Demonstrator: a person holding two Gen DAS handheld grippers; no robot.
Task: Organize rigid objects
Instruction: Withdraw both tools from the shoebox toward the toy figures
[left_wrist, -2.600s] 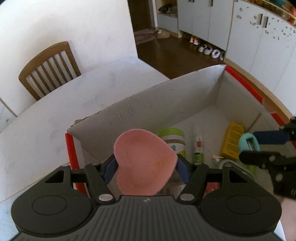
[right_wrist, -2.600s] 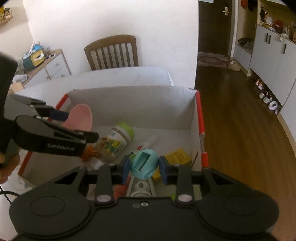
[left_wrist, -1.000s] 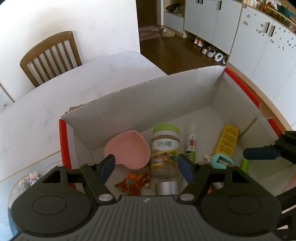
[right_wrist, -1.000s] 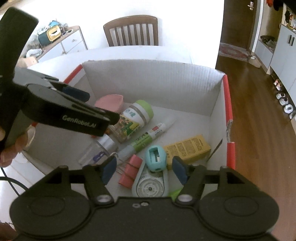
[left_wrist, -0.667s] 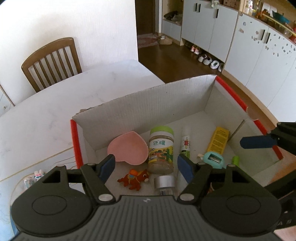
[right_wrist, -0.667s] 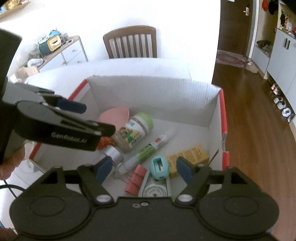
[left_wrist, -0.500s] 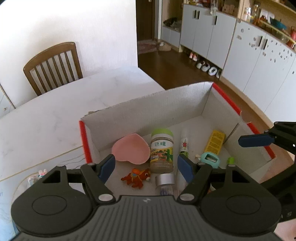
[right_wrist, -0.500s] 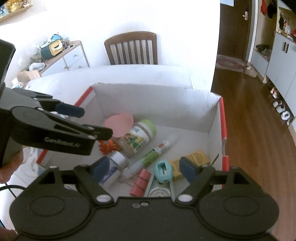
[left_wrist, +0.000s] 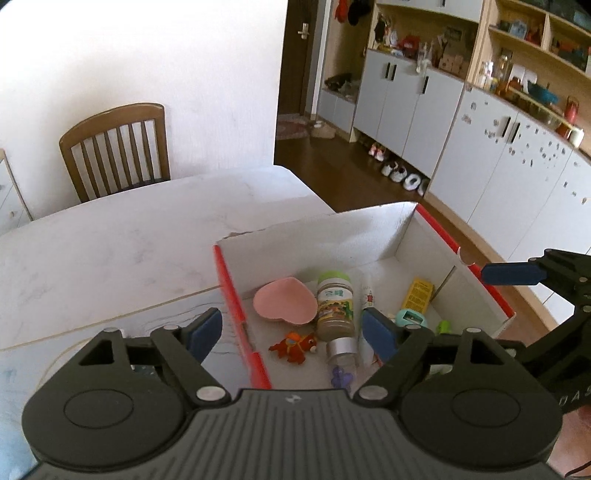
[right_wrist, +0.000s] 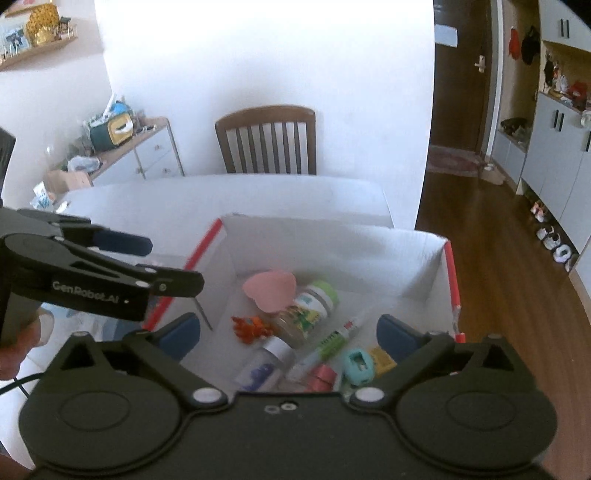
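A white cardboard box (left_wrist: 229, 291) with red edges holds a pink heart-shaped dish (left_wrist: 284, 306), a green-lidded jar (left_wrist: 334, 306), an orange toy (left_wrist: 293, 345), a teal sharpener (left_wrist: 410, 318) and a yellow carton (left_wrist: 417, 293). My left gripper (left_wrist: 291, 328) hovers above the box's left edge, jaws opening, nothing between them. My right gripper (right_wrist: 288, 334) hangs over the box's near side above the sharpener (right_wrist: 356, 363) and dish (right_wrist: 269, 288), jaws also opening and empty. The left gripper (right_wrist: 173, 262) shows at the left of the right wrist view.
The box sits on a white table (left_wrist: 110, 251) with a wooden chair (left_wrist: 114, 147) behind it. Grey cabinets (left_wrist: 480, 155) and wooden floor lie to the right. A cluttered sideboard (right_wrist: 122, 147) stands at the back left. A hand (right_wrist: 18, 347) holds the left gripper.
The left gripper let go of the pink dish and the right let go of the teal sharpener; both lie in the box. Both grippers rose, drew back and spread wider.
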